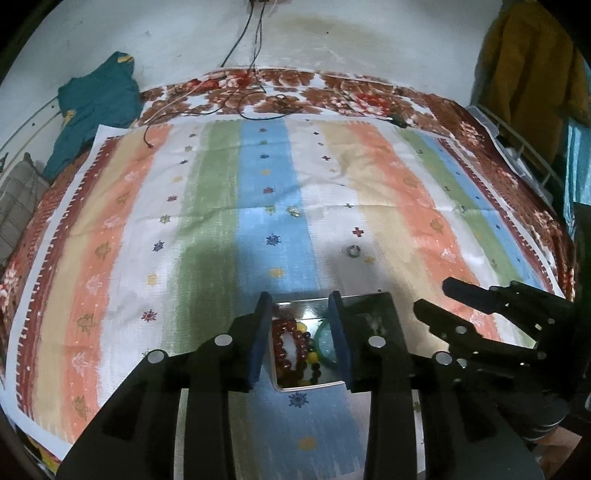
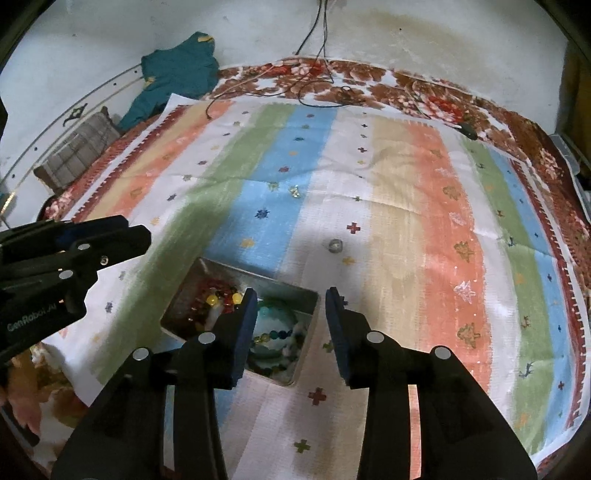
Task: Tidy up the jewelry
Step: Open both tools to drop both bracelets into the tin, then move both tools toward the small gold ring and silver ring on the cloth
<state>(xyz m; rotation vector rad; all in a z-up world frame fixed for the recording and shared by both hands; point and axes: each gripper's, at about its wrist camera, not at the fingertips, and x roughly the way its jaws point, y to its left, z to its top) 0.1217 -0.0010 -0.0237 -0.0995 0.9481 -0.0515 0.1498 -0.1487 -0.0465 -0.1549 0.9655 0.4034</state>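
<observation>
A striped cloth [image 1: 258, 206] in bands of peach, white, green, blue and cream, dotted with small star and cross motifs, is spread over a brown and red floral blanket [image 1: 295, 88] on what looks like a bed. Behind it rises a pale wall [image 1: 177, 33] with a yellowish stain, and thin black cables [image 1: 240, 37] hang down it onto the blanket. A teal garment [image 1: 96, 107] is heaped at the far left corner, with a grey checked cushion [image 2: 79, 146] just beside it, and a mustard-coloured garment [image 1: 532, 74] hangs at the far right. Near the front edge of the cloth sits a shallow metal tray [image 2: 280, 286] holding the jewelry: a dark red bead bracelet [image 1: 286, 347], some yellow and dark beads, and a pale green bangle [image 2: 273, 317] (the smaller pieces are too tangled to tell apart). A small ring [image 1: 354, 251] lies alone on the white stripe beyond the tray, and a tiny glinting trinket [image 2: 294, 191] lies farther out on the blue stripe. The left gripper [image 1: 301, 332] hangs above the tray with its jaws partly apart and nothing pinched between them; the right gripper [image 2: 290, 325] hangs over the tray's right end, likewise partly apart and empty.
</observation>
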